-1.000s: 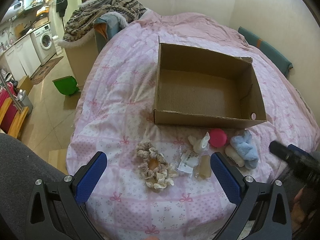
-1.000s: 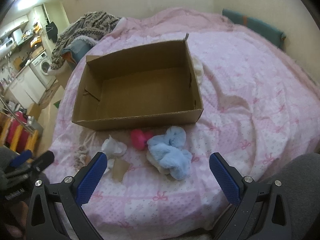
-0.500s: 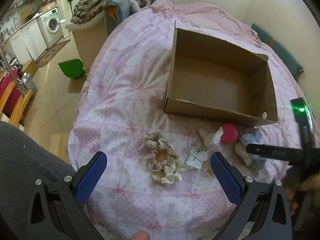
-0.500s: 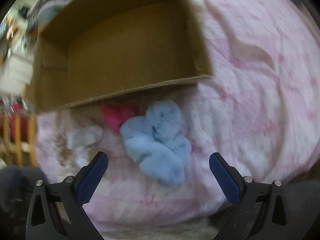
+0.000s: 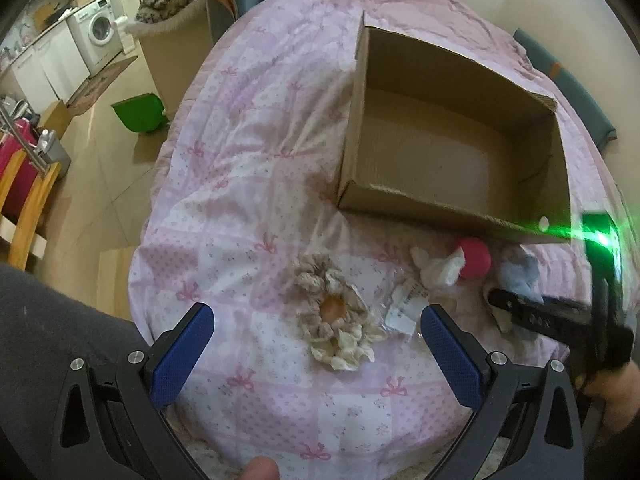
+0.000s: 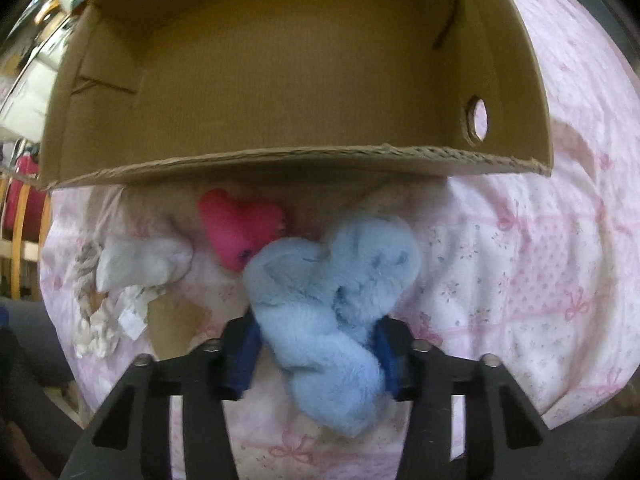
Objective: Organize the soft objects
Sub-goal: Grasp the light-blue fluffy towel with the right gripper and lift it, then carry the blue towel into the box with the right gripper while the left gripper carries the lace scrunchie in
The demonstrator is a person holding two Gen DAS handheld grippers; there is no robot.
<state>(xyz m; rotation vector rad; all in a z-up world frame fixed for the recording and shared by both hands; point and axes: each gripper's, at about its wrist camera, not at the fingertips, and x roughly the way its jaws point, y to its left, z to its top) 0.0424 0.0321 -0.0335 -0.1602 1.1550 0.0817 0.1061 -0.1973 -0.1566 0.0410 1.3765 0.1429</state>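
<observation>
box (image 6: 304, 160) rim above blue plush (image 6: 332, 312) | right gripper (image 6: 316, 356) closing on it

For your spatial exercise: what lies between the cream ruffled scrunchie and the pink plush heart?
A white fabric bundle and a clear packet, in the left wrist view.

Right gripper (image 6: 318, 354) drops from above the bed onto the blue fluffy toy (image 6: 332, 304); jaws just closing, toy now between them. Left gripper (image 5: 316, 354) creeps nearer the scrunchie (image 5: 334, 314).

Cardboard box (image 5: 452, 136) on bed (image 5: 256, 152), plush toy (image 6: 332, 304) before it, heart cushion (image 6: 240, 228) left, scrunchie (image 5: 336, 312) further left
</observation>
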